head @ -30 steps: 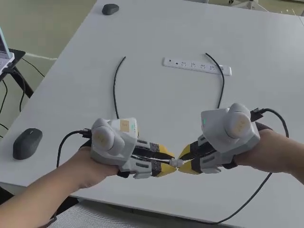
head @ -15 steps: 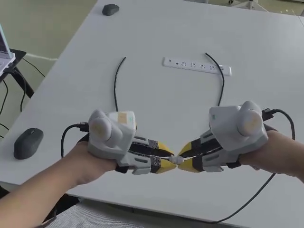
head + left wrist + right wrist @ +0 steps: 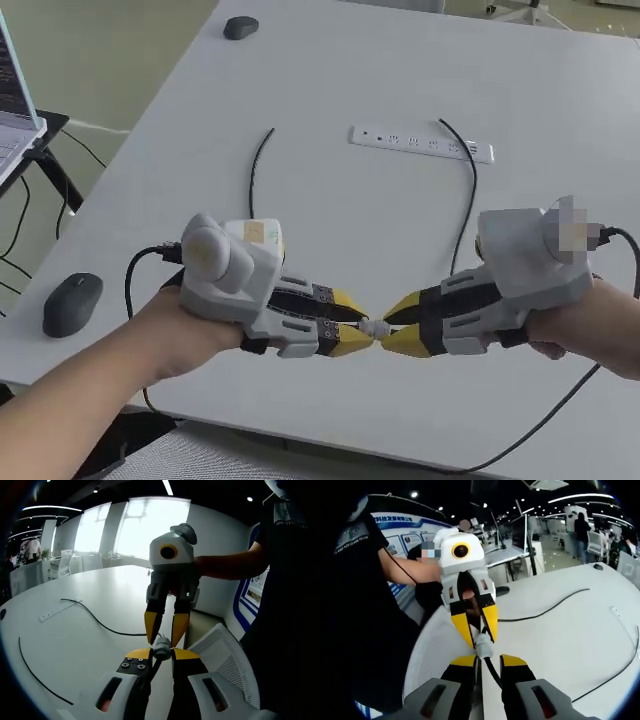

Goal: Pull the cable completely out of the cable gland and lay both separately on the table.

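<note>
I hold left gripper (image 3: 360, 336) and right gripper (image 3: 392, 336) tip to tip over tabletop (image 3: 360, 220). Left fingers (image 3: 345, 340) clamp cable gland (image 3: 377, 327), right fingers (image 3: 405, 340) seemingly pinch cable (image 3: 491, 671), opposed for a straight pull.

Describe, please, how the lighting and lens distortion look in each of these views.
Head view: even, soft light on the white table, no harsh shadows, everything sharp. Left gripper view: the windows are blown out and the fisheye bends the table's edge. Right gripper view: a ceiling light strip glares, the gland is sharp, the table curves.
</note>
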